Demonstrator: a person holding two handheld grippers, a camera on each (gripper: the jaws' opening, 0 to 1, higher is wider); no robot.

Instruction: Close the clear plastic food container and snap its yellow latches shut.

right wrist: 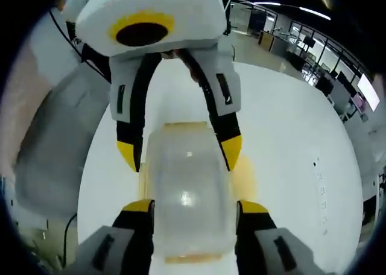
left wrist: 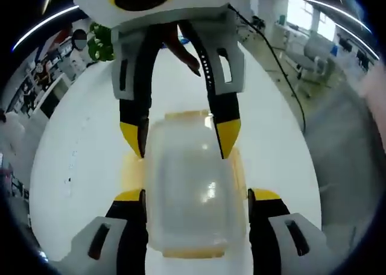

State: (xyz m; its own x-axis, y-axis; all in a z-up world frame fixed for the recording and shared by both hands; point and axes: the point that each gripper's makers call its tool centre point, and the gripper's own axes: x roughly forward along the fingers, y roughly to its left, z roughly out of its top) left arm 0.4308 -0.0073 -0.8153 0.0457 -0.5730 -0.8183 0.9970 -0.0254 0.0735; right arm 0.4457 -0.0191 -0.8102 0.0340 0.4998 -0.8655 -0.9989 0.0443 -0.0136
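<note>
White table point(left wrist: 289, 142) is carrying the clear food container point(left wrist: 190, 184), long axis running between two facing grippers. Left gripper point(left wrist: 196, 196) and right gripper point(right wrist: 190, 205) are straddling its ends, jaws apart, equally near.

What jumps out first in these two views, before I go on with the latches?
The clear container sits mid-table, straddled end to end by both tongs: the left tongs rise beside its near end, while the right tongs reach in from the far end. Yellow latches edge it on the white table.
</note>
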